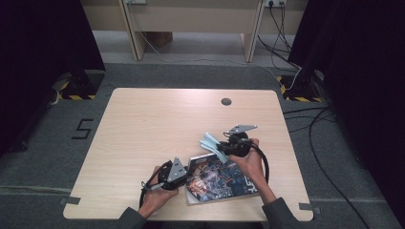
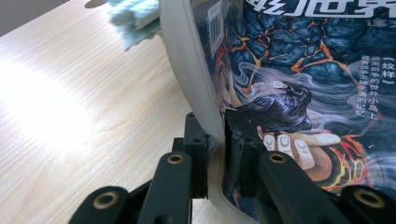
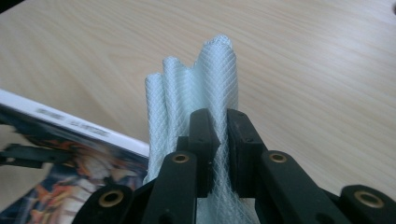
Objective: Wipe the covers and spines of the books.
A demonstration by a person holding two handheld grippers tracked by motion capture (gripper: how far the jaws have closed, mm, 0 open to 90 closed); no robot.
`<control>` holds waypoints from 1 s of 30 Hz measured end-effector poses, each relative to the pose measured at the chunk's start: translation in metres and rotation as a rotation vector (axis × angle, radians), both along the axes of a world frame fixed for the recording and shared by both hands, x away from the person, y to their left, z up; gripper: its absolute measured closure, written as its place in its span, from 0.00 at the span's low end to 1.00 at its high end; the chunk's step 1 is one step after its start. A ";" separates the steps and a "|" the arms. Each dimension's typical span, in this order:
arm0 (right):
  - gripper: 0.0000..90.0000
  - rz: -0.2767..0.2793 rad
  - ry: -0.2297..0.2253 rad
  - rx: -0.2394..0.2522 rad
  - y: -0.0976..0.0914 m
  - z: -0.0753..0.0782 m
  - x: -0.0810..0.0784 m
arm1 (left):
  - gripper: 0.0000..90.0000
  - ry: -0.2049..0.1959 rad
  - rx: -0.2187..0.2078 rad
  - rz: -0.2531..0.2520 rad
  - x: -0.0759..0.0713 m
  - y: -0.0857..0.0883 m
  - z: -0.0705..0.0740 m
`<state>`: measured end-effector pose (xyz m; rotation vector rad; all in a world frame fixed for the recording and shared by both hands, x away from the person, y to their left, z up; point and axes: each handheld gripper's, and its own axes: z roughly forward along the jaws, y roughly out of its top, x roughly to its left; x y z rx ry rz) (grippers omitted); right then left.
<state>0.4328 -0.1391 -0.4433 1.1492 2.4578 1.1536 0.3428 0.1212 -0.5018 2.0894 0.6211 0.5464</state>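
Book (image 1: pixel 220 179): lower centre of the high view, on the table (image 1: pixel 143 124), one edge lifted.
Left gripper (image 1: pixel 177 174): clenched on the book's edge (image 2: pixel 205 112); hold it steady.
Right gripper (image 1: pixel 224 149): grasping the folded cloth (image 3: pixel 196 88), just above the book.
Advice: wipe the cover lightly, cloth flat, clear of the left gripper's tips.

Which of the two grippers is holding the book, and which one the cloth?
The left gripper clamps the book by its edge. The right gripper instead pinches the folded pale-blue cloth above the table.

High cam overhead; gripper cams close-up, sharing book (image 2: pixel 299 93).
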 end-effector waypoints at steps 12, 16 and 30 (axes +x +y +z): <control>0.91 -0.168 0.058 -0.011 -0.055 -0.021 0.028 | 0.88 -0.003 -0.005 -0.001 0.000 0.000 0.001; 0.91 -0.209 0.072 -0.016 -0.067 -0.025 0.033 | 0.88 -0.005 -0.006 -0.003 0.000 0.000 0.001; 0.91 -0.316 0.074 -0.032 -0.107 -0.026 0.038 | 0.88 0.000 -0.020 0.000 0.000 0.001 0.002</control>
